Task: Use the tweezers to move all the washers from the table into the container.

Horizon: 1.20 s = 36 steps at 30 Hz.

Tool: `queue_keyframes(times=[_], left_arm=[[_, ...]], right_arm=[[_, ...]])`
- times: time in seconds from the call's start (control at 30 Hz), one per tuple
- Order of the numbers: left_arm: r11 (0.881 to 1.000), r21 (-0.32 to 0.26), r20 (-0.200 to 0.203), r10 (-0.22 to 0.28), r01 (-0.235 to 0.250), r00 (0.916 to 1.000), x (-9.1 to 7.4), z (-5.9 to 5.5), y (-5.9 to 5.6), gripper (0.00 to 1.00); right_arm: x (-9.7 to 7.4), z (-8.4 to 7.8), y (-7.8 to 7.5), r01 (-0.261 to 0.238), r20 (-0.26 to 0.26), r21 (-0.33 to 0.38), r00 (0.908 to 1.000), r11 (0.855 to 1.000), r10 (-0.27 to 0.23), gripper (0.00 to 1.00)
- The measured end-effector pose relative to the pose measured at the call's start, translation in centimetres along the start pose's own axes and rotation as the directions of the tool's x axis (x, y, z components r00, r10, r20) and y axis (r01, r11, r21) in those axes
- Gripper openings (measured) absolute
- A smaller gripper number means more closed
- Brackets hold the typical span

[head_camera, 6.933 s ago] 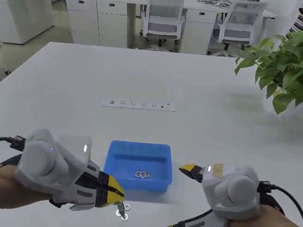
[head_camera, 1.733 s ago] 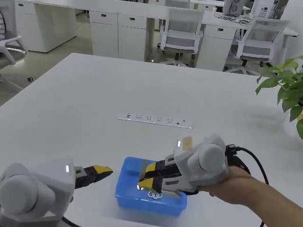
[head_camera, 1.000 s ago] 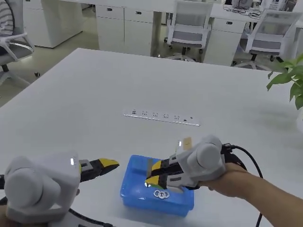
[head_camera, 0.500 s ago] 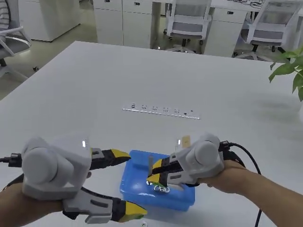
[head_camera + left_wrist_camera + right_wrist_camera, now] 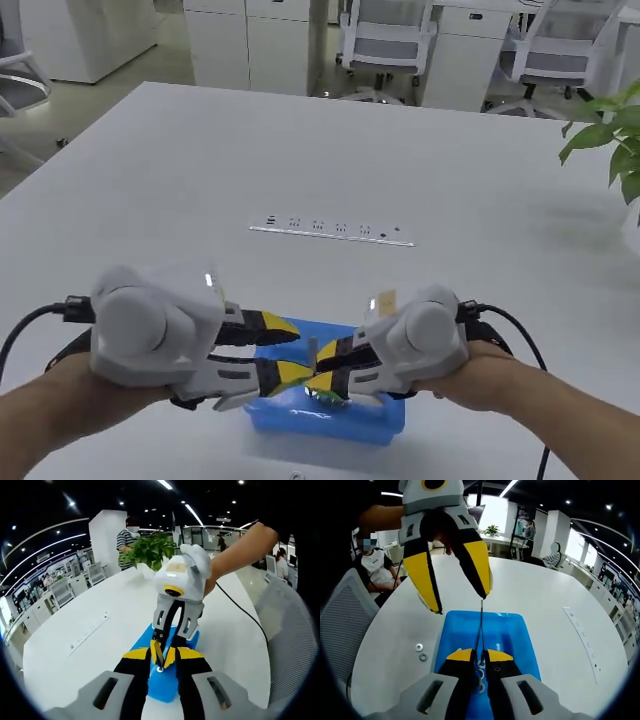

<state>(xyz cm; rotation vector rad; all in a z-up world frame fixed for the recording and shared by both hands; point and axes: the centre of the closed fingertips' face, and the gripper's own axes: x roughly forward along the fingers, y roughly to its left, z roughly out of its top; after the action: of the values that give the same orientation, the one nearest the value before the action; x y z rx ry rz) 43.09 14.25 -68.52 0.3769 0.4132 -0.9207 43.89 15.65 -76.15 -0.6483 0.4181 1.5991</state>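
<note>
Tweezers (image 5: 481,625) sit pinched in the right gripper (image 5: 480,655) above the container (image 5: 512,630); the left gripper (image 5: 464,603) holds its fingers (image 5: 472,560) wide around their tip. Two washers (image 5: 419,647) lie on the bench (image 5: 545,600), near side.

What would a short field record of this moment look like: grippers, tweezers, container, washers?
left gripper: open, its jaws spread on either side of the tweezers' far end
right gripper: shut on the tweezers, above the container
tweezers: thin, reaching out from the right gripper's jaws over the container
container: blue tray on the white table
washers in container: a small bunch; the count is unclear
washers on table: two, close together beside the container
power strip: on the table beyond the container
</note>
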Motion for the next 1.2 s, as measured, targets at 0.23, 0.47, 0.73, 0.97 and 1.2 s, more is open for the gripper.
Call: queue_keyframes(times=[0.23, 0.47, 0.73, 0.97, 1.2], left_arm=[[1.0, 0.008, -0.006, -0.015, 0.015, 0.9999, 1.1, 0.1, 0.1, 0.19], [0.999, 0.032, -0.016, -0.026, 0.026, 0.9995, 1.4, -0.3, 0.2, 0.08], [0.998, 0.05, -0.016, -0.049, 0.049, 0.9987, 1.6, -0.3, -0.2, 0.07], [0.996, 0.069, -0.021, -0.056, 0.057, 0.9982, 1.7, -0.2, -0.4, 0.06], [0.996, 0.072, -0.026, -0.058, 0.06, 0.9979, 1.6, -0.2, -0.5, 0.05]], right_arm=[[0.0, 0.1, 0.1, -0.001, -0.001, -0.008, 1.0, 1.0, 0.001, 0.1], [0.1, 0.1, 0.3, -0.004, -0.001, -0.02, 1.0, 1.0, 0.004, 0.1], [0.0, 0.1, 0.4, -0.004, -0.005, -0.04, 1.0, 0.999, 0.004, 0.11], [-0.1, -0.1, 0.4, 0.001, -0.014, -0.045, 0.9999, 0.999, -0.001, 0.13], [-0.3, 0.1, 0.4, 0.004, -0.015, -0.045, 0.9999, 0.999, -0.005, 0.14]])
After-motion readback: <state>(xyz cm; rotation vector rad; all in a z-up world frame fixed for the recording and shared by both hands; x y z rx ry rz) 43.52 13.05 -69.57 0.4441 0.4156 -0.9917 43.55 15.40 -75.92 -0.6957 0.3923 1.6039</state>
